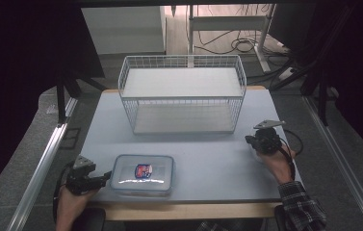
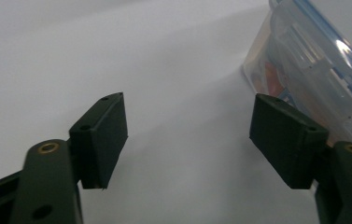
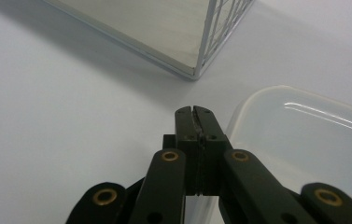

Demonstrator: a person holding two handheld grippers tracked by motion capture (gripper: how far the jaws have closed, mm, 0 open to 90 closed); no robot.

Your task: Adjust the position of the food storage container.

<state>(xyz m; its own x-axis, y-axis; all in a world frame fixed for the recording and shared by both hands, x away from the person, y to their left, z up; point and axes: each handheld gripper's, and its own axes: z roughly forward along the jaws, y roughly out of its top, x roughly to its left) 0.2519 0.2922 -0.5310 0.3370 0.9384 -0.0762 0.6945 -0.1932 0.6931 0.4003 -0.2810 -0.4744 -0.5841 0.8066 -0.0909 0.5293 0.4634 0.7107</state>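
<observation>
Table (image 1: 208,159): pale grey top. A white wire basket (image 1: 183,94) stands at 12 o'clock. A clear lidded container (image 1: 143,174) with a red-and-blue item inside sits at 7 o'clock, near the front edge.

Left gripper (image 1: 106,177): at 8 o'clock, jaws released and spread wide, nothing between them; the container wall lies just beside its right jaw.

Right gripper (image 3: 196,114): at 4 o'clock, jaws clenched together on nothing. A translucent lid (image 3: 304,140) lies beside it; the hand largely hides it in the high view. The container's contents are too blurred to identify.
</observation>
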